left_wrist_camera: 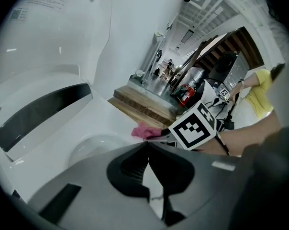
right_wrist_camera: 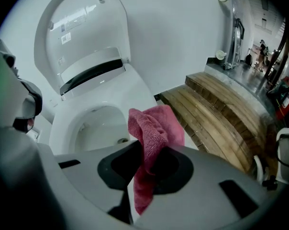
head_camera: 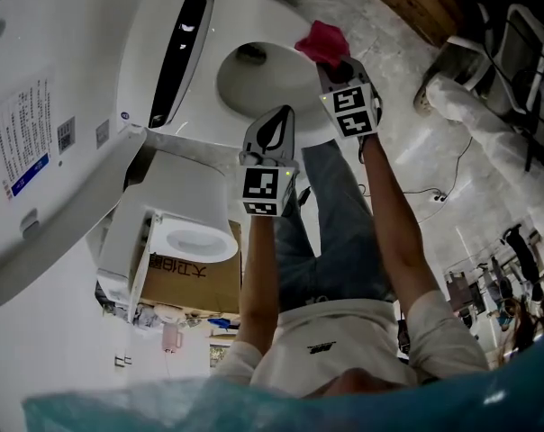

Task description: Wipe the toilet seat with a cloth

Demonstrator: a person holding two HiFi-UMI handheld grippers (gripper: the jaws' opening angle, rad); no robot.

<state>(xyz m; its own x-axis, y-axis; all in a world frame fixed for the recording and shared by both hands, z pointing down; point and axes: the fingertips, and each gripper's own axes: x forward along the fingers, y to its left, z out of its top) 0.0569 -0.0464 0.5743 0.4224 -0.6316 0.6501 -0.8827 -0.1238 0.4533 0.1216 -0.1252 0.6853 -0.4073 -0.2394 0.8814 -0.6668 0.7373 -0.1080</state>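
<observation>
a: where's the cloth [right_wrist_camera: 154,131]?
b: pinched in the right gripper [right_wrist_camera: 145,164], jaws clenched on its middle so a loose fold sticks out ahead to meet the toilet seat [right_wrist_camera: 63,128]. it hangs over the rim by the bowl [right_wrist_camera: 99,123]; contact i can't confirm
a: and the left gripper [left_wrist_camera: 145,146]?
b: jaws together on nothing, hovering nearby, probably to stay out of the wiping path

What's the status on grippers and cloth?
Right gripper shut on pink cloth, by the toilet seat rim. Left gripper shut, empty. Lid up, nothing in the way.
</observation>
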